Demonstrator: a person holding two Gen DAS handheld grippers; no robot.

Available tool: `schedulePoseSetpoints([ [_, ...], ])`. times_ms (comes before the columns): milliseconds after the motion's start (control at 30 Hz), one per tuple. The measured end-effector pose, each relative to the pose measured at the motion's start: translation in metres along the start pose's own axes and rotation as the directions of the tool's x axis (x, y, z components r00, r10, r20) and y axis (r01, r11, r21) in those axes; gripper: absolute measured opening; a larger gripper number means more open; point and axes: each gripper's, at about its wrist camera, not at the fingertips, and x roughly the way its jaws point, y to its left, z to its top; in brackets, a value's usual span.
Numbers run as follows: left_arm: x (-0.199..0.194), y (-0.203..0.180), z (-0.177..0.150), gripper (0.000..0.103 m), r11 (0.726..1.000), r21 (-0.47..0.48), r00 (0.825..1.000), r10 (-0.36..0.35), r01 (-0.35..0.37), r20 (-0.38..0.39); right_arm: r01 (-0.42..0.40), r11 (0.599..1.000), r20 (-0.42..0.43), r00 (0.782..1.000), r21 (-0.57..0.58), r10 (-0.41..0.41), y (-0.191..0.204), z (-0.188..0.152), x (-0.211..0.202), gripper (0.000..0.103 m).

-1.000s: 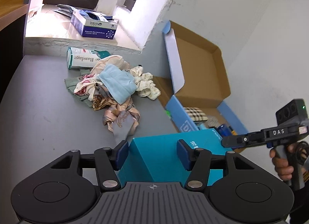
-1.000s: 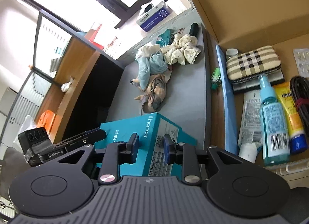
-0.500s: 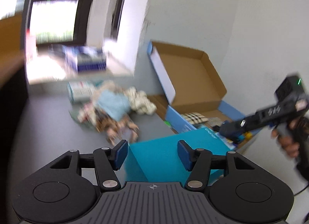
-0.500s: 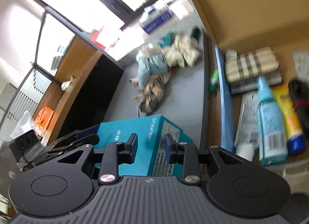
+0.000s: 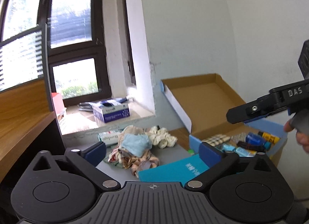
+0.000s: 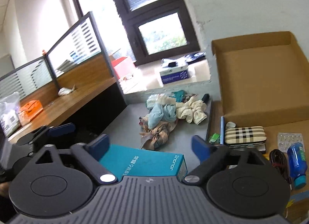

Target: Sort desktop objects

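- Nearest to me, the teal box lay flat on the grey desk, just below both tools and beside the open cardboard box. I judged it a stiff carton, fairly light, with smooth printed faces that could slip; the short side walls looked like the best place to take it, not the broad top.
- My left gripper had just been opening and its jaws stood spread wide, one corner of the teal box below the gap but neither pad pressing on it.
- My right gripper had likewise just been opening, jaws wide apart, with the box under them and untouched. Both tools pointed slightly downward across the desk.
- Farther off lay the heap of cloths, soft and limp by the look of it, which I'd pinch at a bunched fold.
- In the cardboard box, the plaid case and blue bottle lay side by side, apart from each other.
- In the left view, the person's hand held the right tool up near the wall.
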Motion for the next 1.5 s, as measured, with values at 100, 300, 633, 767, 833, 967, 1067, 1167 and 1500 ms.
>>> schedulePoseSetpoints([
  [100, -0.002, -0.005, -0.004, 0.103, 0.998, -0.055, 0.999, 0.035, -0.035, -0.002, 0.037, 0.999, 0.051, 0.998, 0.019, -0.037, 0.002, -0.006, -0.007, 0.102],
  [300, -0.009, -0.009, -0.017, 0.103, 0.978, -0.175, 0.994, 0.11, -0.112, -0.021, 0.121, 0.992, 0.115, 0.986, 0.032, -0.124, 0.001, -0.02, -0.025, 0.103],
  [633, -0.054, -0.031, -0.03, 0.103, 0.956, -0.16, 0.96, 0.262, -0.245, 0.094, 0.258, 0.964, 0.298, 0.927, -0.07, -0.227, 0.031, -0.059, -0.068, 0.103],
  [767, -0.071, -0.043, -0.039, 0.103, 0.954, -0.153, 0.949, 0.28, -0.258, 0.144, 0.274, 0.958, 0.37, 0.902, -0.089, -0.223, 0.042, -0.079, -0.086, 0.103],
  [833, -0.079, -0.049, -0.044, 0.103, 0.953, -0.146, 0.944, 0.286, -0.264, 0.163, 0.279, 0.955, 0.399, 0.89, -0.097, -0.219, 0.046, -0.089, -0.094, 0.103],
  [967, -0.094, -0.062, -0.055, 0.103, 0.951, -0.126, 0.931, 0.302, -0.281, 0.205, 0.29, 0.95, 0.45, 0.868, -0.117, -0.21, 0.055, -0.11, -0.108, 0.103],
  [1067, -0.106, -0.072, -0.064, 0.103, 0.945, -0.136, 0.916, 0.322, -0.297, 0.237, 0.304, 0.942, 0.488, 0.85, -0.144, -0.199, 0.066, -0.128, -0.123, 0.103],
  [1167, -0.113, -0.083, -0.074, 0.103, 0.94, -0.135, 0.911, 0.338, -0.313, 0.238, 0.3, 0.94, 0.495, 0.849, -0.164, -0.185, 0.07, -0.144, -0.131, 0.103],
  [1500, -0.133, -0.101, -0.111, 0.103, 0.945, -0.16, 0.925, 0.315, -0.285, 0.212, 0.269, 0.956, 0.485, 0.855, -0.114, -0.183, 0.068, -0.199, -0.161, 0.103],
])
